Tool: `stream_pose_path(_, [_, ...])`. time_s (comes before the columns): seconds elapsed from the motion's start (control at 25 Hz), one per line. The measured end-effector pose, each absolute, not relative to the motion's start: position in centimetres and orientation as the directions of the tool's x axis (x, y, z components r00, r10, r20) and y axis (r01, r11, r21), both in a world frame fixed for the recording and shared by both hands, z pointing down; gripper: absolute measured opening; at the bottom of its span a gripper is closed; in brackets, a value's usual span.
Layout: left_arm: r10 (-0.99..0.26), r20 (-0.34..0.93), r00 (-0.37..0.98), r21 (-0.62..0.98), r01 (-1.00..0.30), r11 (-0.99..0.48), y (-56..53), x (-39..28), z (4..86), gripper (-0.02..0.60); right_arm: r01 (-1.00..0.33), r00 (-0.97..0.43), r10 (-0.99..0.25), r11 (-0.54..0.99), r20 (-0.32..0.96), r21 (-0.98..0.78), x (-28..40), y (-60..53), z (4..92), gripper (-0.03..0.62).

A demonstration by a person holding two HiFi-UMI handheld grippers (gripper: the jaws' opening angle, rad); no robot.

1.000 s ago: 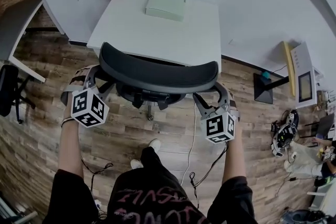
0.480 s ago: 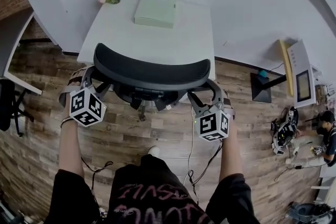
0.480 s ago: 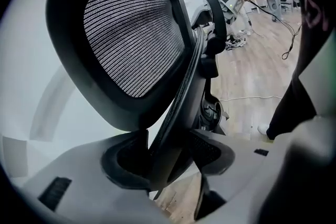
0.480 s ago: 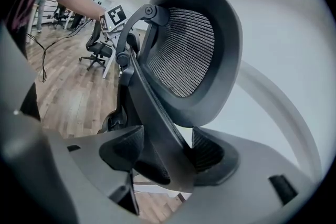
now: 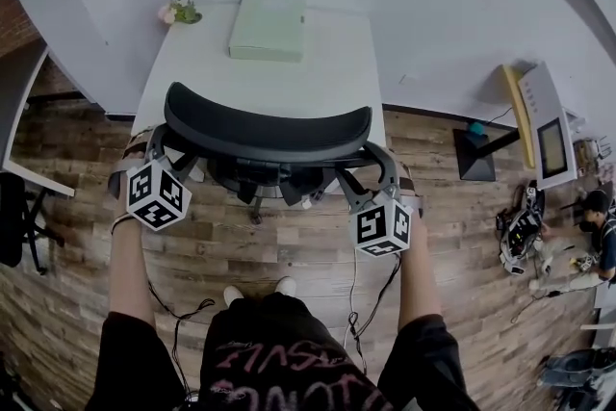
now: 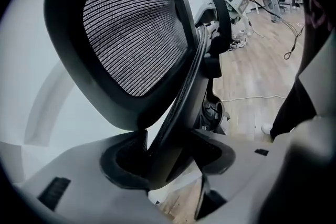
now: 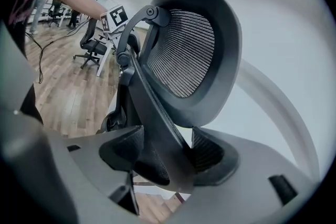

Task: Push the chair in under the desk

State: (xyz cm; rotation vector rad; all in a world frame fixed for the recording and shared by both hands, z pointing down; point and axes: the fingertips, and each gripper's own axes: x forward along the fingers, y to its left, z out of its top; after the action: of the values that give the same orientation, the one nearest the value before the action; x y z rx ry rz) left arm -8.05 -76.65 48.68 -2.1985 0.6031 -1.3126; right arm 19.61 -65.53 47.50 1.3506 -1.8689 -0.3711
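Note:
In the head view the black mesh office chair point(image 5: 268, 125) stands with its backrest at the front edge of the white desk point(image 5: 318, 72), its seat hidden below. My left gripper point(image 5: 159, 141) is at the backrest's left end and my right gripper point(image 5: 371, 164) at its right end. In the left gripper view the jaws point(image 6: 170, 152) are opening, spread wide around the chair's back frame bar point(image 6: 181, 107). The right gripper view shows the jaws point(image 7: 168, 152) closed on the frame bar point(image 7: 152, 113) behind the mesh backrest point(image 7: 184, 50).
A pale green box point(image 5: 267, 26) and a small flower pot point(image 5: 180, 12) sit on the desk. Cables point(image 5: 356, 284) trail on the wood floor by my shoes point(image 5: 258, 289). A black stand point(image 5: 476, 154), a white device point(image 5: 544, 125) and a seated person point(image 5: 592, 226) are to the right.
The chair has rolled forward with both grippers on its back, so the backrest now stands at the desk's front edge. I have stepped closer behind it.

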Motion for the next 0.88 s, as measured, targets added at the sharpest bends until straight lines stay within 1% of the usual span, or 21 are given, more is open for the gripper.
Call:
stream_pose_path(0.2, [-0.607,0.649,0.458,-0.637,-0.11,-0.763,-76.47,-7.96,48.72,0.259,-0.676,-0.093,-0.899,0.372,0.428,0.636,19.85,-65.79,47.76,0.273])
stream_pose_path(0.4, [-0.604,0.648,0.464,-0.637,-0.106,-0.764,-76.54,-7.95,48.77,0.259,-0.672,-0.095,-0.899,0.375,0.427,0.639,19.93,-65.99,47.8,0.275])
stream_pose_path(0.88, [-0.621,0.645,0.445,-0.637,-0.137,-0.759,-76.32,-7.76,48.92,0.262,-0.654,-0.082,-0.903,0.368,0.422,0.661,19.99,-65.64,47.86,0.275])
